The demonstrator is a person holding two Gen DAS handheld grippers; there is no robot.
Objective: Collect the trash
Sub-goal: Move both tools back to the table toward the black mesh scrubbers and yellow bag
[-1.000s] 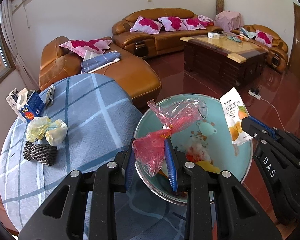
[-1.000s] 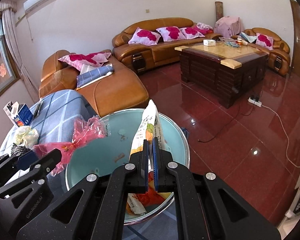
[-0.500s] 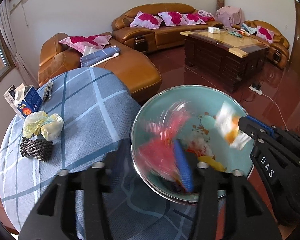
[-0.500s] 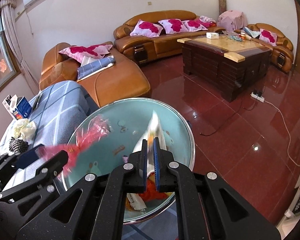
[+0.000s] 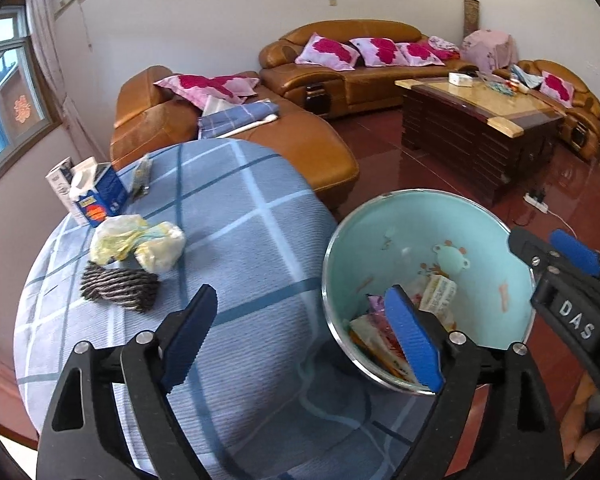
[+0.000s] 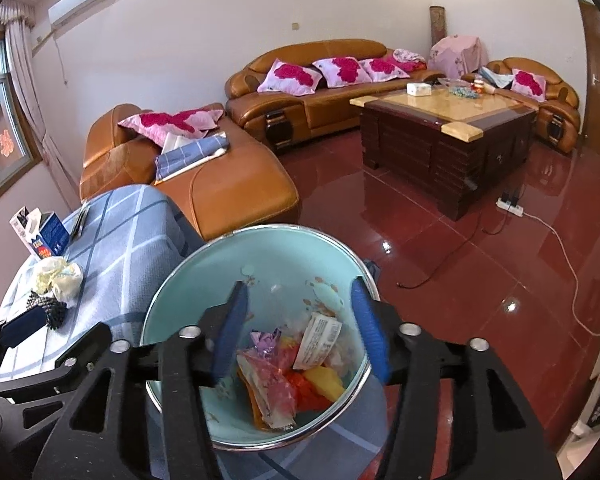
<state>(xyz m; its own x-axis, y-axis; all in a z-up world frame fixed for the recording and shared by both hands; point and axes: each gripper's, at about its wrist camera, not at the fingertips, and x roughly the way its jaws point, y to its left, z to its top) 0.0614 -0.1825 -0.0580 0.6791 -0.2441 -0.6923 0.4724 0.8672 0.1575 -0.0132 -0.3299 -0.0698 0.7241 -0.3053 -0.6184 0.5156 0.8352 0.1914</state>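
A pale blue bin (image 5: 460,236) (image 6: 204,280) stands beside the round table. In it lie a white snack packet (image 6: 318,340), a red plastic bag (image 6: 276,376) and other wrappers. My left gripper (image 5: 300,332) is open and empty over the bin's near rim. My right gripper (image 6: 298,320) is open and empty above the bin. A crumpled yellow-white bag (image 5: 136,240) (image 6: 58,276) and a dark striped wad (image 5: 118,286) (image 6: 46,308) lie on the table's left side.
The table has a blue checked cloth (image 5: 228,216). A blue-white carton (image 5: 88,196) stands at its far left edge. Behind are an orange leather sofa (image 5: 300,144), a wooden coffee table (image 6: 448,128) and red glossy floor with a cable (image 6: 556,240).
Both grippers opened. The red plastic bag left the left gripper and the snack packet left the right gripper; both now lie in the bin. The left gripper has drawn back slightly.
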